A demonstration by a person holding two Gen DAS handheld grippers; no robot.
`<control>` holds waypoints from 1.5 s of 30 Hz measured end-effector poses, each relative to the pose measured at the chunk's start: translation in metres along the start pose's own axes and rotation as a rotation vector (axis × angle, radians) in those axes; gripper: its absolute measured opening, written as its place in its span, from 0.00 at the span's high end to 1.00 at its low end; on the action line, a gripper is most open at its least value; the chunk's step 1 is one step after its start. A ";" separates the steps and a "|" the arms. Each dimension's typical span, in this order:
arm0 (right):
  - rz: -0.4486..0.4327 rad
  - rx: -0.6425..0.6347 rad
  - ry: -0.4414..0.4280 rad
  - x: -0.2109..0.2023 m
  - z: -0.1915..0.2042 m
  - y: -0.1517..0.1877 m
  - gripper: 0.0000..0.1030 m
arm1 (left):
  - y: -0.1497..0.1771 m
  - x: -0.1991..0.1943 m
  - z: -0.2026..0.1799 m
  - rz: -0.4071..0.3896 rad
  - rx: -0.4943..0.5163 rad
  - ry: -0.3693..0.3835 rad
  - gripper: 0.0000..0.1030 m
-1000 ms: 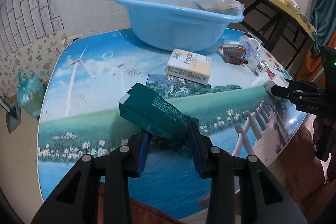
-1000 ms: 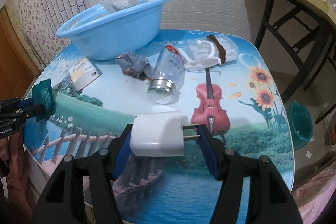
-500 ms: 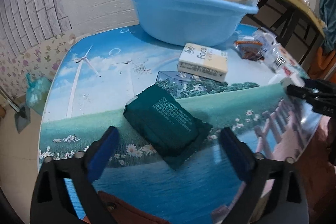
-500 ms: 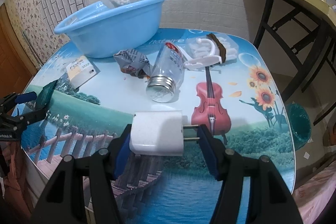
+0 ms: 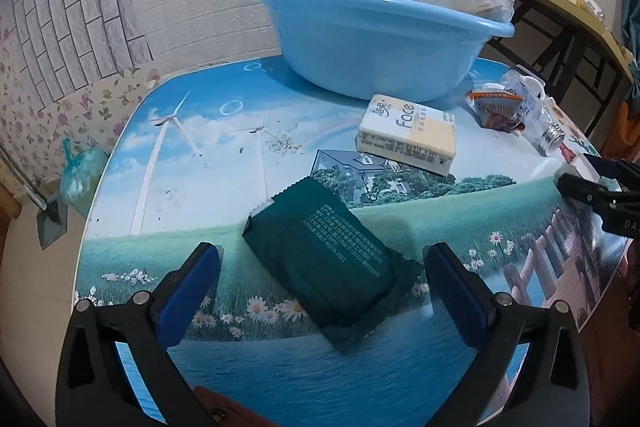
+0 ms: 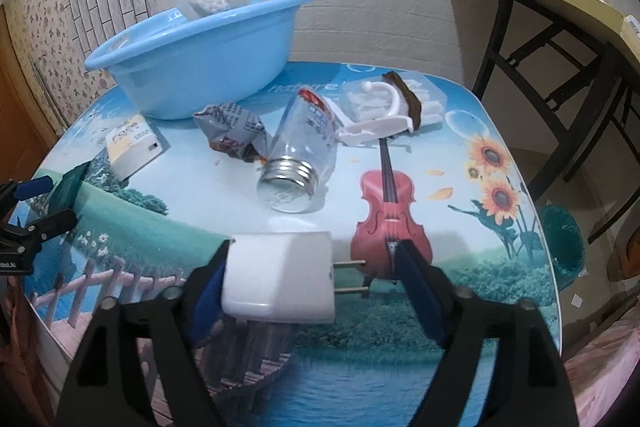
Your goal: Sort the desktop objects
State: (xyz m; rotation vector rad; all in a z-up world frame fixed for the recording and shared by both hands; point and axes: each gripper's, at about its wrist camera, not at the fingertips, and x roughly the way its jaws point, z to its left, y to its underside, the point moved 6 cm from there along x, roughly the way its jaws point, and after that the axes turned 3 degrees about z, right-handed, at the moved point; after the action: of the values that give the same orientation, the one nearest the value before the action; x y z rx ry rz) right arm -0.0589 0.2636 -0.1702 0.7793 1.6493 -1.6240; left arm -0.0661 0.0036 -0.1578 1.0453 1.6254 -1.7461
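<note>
- Left gripper (image 5: 322, 269): jaws spread wide, having just been opening; the pads touch nothing.
- Green packet (image 5: 320, 259): lies flat on the table (image 5: 208, 163) between the left jaws, clear of both pads, its long axis running from 11 o'clock to 5 o'clock.
- Tissue pack (image 5: 408, 137): at 1 o'clock of the packet, well apart from it, just in front of the blue basin (image 5: 368, 43), which stands at the table's 12 o'clock edge and holds bagged items.
- Crumpled snack wrapper (image 6: 232, 131) and glass jar (image 6: 300, 155): touching, the jar on its side with its metal cap toward the camera.
- White hook (image 6: 380, 115): at 2 o'clock of the jar.
- Right gripper (image 6: 314, 269): jaws have just been opening and now stand apart.
- White charger (image 6: 280, 279): rests on the table between the right jaws, against the left pad; its prongs point to 3 o'clock and stop short of the right pad.
</note>
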 end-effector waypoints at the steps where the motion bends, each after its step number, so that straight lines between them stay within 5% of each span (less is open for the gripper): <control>1: 0.001 0.008 0.006 0.001 -0.002 0.000 0.04 | 0.000 0.000 0.000 -0.001 -0.002 -0.001 0.00; 10: -0.009 0.014 0.010 0.000 -0.003 0.004 0.00 | 0.004 -0.004 -0.003 0.007 0.003 0.006 0.00; 12: -0.025 -0.004 -0.002 -0.003 0.002 0.004 0.07 | 0.006 -0.006 -0.007 -0.013 0.014 0.013 0.01; 13: -0.036 -0.019 -0.012 -0.006 0.005 0.004 0.19 | 0.007 -0.008 -0.009 -0.023 0.023 0.018 0.04; 14: -0.046 -0.030 -0.020 -0.008 0.008 0.003 0.37 | 0.008 -0.010 -0.012 -0.036 0.033 0.024 0.13; 15: -0.048 -0.035 -0.019 -0.009 0.009 0.003 0.43 | 0.007 -0.012 -0.012 -0.044 0.038 0.026 0.25; 18: -0.048 -0.047 -0.032 -0.009 0.014 0.004 0.43 | 0.005 -0.016 -0.014 -0.064 0.040 0.029 0.52; 19: -0.047 -0.052 -0.035 -0.009 0.014 0.004 0.43 | 0.005 -0.017 -0.013 -0.069 0.037 0.031 0.54; 31: -0.089 -0.017 -0.039 -0.026 0.014 -0.002 0.43 | 0.003 -0.027 -0.012 -0.097 0.035 0.050 0.58; 40: -0.150 -0.025 -0.090 -0.051 0.032 -0.027 0.43 | -0.020 -0.064 -0.011 -0.177 0.019 0.059 0.58; 45: -0.153 -0.012 -0.125 -0.057 0.037 -0.042 0.43 | -0.036 -0.069 -0.008 -0.157 -0.002 0.053 0.58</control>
State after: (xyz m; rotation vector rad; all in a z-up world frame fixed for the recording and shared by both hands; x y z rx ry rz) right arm -0.0575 0.2276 -0.0990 0.5441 1.6615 -1.7295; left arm -0.0548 0.0073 -0.0806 0.9938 1.7842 -1.8300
